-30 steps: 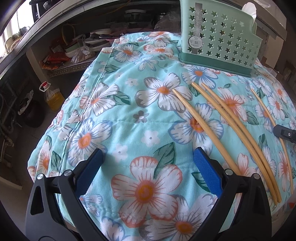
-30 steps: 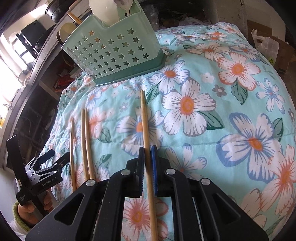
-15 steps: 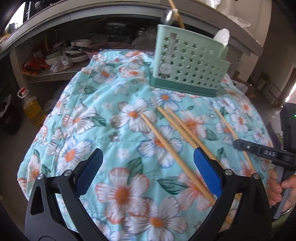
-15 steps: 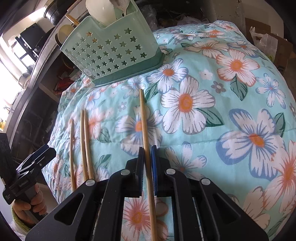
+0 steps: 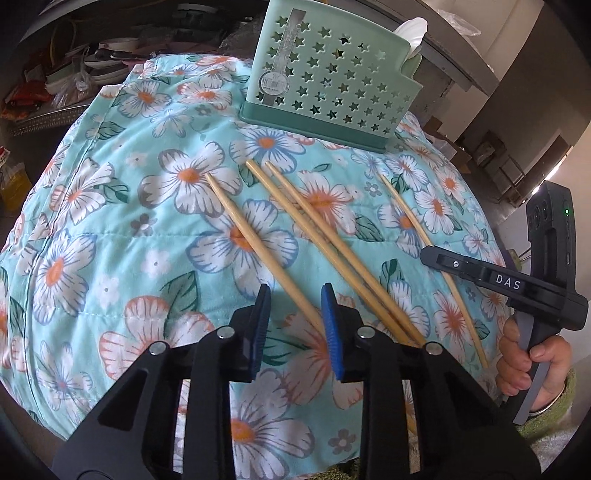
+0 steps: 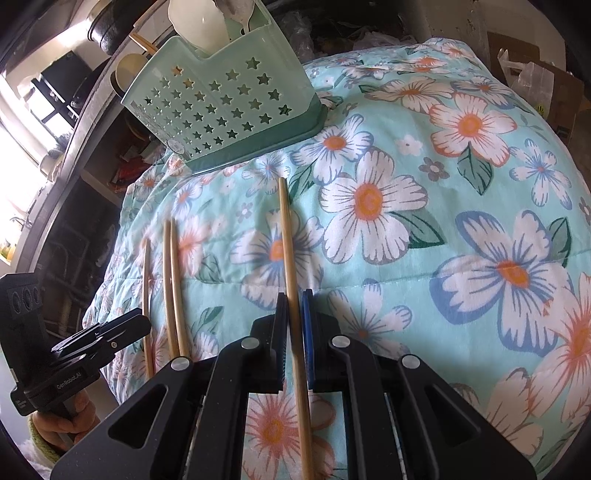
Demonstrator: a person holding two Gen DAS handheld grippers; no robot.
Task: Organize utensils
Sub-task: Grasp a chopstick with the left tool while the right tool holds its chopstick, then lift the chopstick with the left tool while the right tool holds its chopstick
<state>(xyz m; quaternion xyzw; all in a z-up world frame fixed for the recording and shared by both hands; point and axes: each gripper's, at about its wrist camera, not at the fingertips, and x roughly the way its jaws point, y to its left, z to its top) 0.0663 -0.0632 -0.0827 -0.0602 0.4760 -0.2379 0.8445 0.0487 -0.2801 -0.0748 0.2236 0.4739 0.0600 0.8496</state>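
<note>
Four bamboo chopsticks lay loose on the flower-print quilt (image 5: 110, 229), none yet in the green star-punched utensil holder (image 5: 332, 85), which stood upright toward the quilt's far edge and already held a pale spoon (image 6: 199, 22) and a few other pieces. By that count the sorting was partly done, with all four sticks left to carry over.

The right gripper (image 6: 293, 332) had its jaws pinched narrow on the right-hand chopstick (image 6: 288, 240), the pads pressing its shaft on both sides near the near end. That stick lay flat on the cloth, its long axis running from the near edge straight toward the holder, its far tip stopping short of the holder's base.

The left gripper (image 5: 295, 325) had just been closing; its blue pads stood part-way in, straddling the near end of the left-hand chopstick (image 5: 255, 240) with a visible gap on the left side, so no grip there yet as far as could be judged. This stick slanted from the near edge up and leftward. The middle pair (image 5: 325, 236) lay side by side, nearly touching, roughly parallel to it, tips toward the holder.
</note>
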